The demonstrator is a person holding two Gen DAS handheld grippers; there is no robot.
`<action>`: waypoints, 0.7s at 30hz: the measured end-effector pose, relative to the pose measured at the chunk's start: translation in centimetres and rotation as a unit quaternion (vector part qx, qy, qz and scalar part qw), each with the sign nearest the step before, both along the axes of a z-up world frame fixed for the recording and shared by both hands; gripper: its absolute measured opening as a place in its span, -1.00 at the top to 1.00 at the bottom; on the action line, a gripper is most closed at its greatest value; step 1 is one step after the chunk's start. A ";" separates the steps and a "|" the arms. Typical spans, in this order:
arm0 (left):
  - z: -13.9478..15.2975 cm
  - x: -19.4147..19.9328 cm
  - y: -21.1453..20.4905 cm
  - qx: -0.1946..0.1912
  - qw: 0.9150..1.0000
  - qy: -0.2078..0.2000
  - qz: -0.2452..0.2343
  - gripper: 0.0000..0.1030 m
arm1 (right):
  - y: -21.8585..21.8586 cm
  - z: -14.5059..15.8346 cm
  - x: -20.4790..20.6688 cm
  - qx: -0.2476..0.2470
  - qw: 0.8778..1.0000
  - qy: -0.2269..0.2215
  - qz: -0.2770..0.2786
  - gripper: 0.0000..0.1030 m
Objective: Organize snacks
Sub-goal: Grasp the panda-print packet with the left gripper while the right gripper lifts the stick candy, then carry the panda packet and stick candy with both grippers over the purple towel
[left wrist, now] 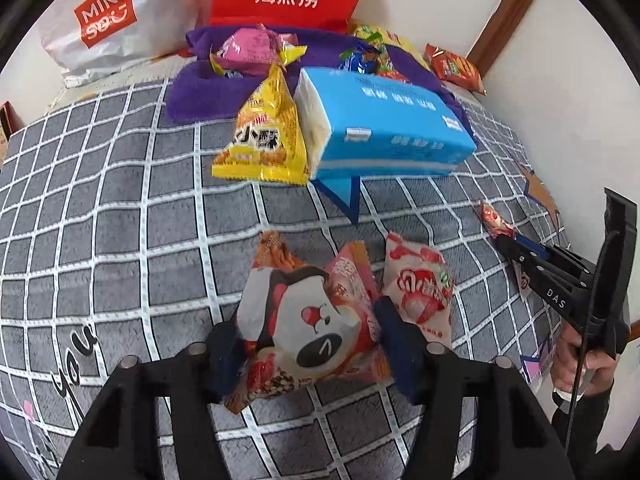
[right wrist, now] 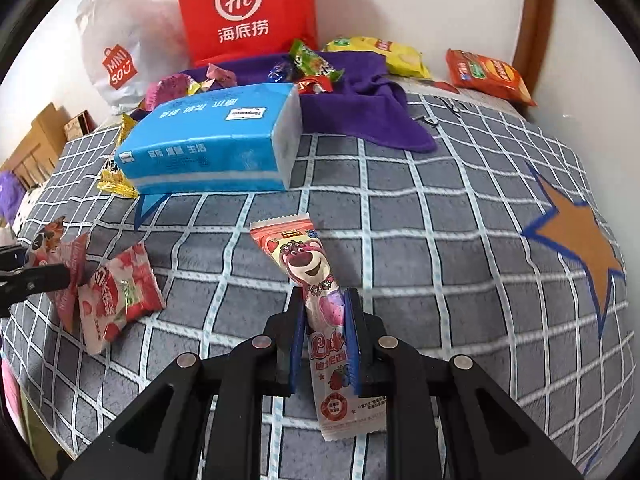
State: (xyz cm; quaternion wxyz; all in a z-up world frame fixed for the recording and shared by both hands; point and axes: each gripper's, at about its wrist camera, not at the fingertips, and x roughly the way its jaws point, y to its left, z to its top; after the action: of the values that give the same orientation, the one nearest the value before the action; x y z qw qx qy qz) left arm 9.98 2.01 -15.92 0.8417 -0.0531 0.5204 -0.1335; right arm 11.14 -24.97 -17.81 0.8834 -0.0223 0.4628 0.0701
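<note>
Blue tissue pack (left wrist: 384,120), purple towel (right wrist: 372,96)

Glossy crinkled plastic snack wrappers (right wrist: 308,276), soft matt checked cloth bedspread (right wrist: 440,240), fuzzy purple towel (right wrist: 372,100).

A home bedroom: a bed under a grey checked bedspread (right wrist: 440,240), shopping bags (right wrist: 244,8) against white walls, cardboard boxes (right wrist: 36,144) alongside.

Left claw (left wrist: 308,344) seemingly clamped, right claw (right wrist: 325,322) clamped, both angled downward.
</note>
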 end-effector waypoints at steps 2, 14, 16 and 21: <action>0.4 -0.4 0.2 -0.006 1.000 -0.008 0.004 -0.02 | -0.2 0.1 -0.6 0.006 1.000 -0.003 -0.002 0.64; 4.2 -1.4 1.0 -0.014 0.999 -0.042 0.021 0.02 | 0.7 2.7 -2.0 0.021 1.000 -0.023 0.001 0.64; 4.8 -1.2 0.9 -0.017 0.998 -0.049 0.020 0.02 | 1.0 3.6 -2.0 0.022 0.999 -0.031 0.005 0.64; 6.2 -0.3 0.5 -0.024 0.998 -0.061 0.015 0.02 | 1.4 5.7 -1.6 0.025 0.998 -0.049 0.008 0.64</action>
State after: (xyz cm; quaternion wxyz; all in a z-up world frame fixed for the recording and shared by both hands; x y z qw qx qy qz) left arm 9.65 2.52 -9.71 0.8724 -0.0733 0.4635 -0.1364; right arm 9.55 -23.52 -12.06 0.9048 -0.0076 0.4166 0.0875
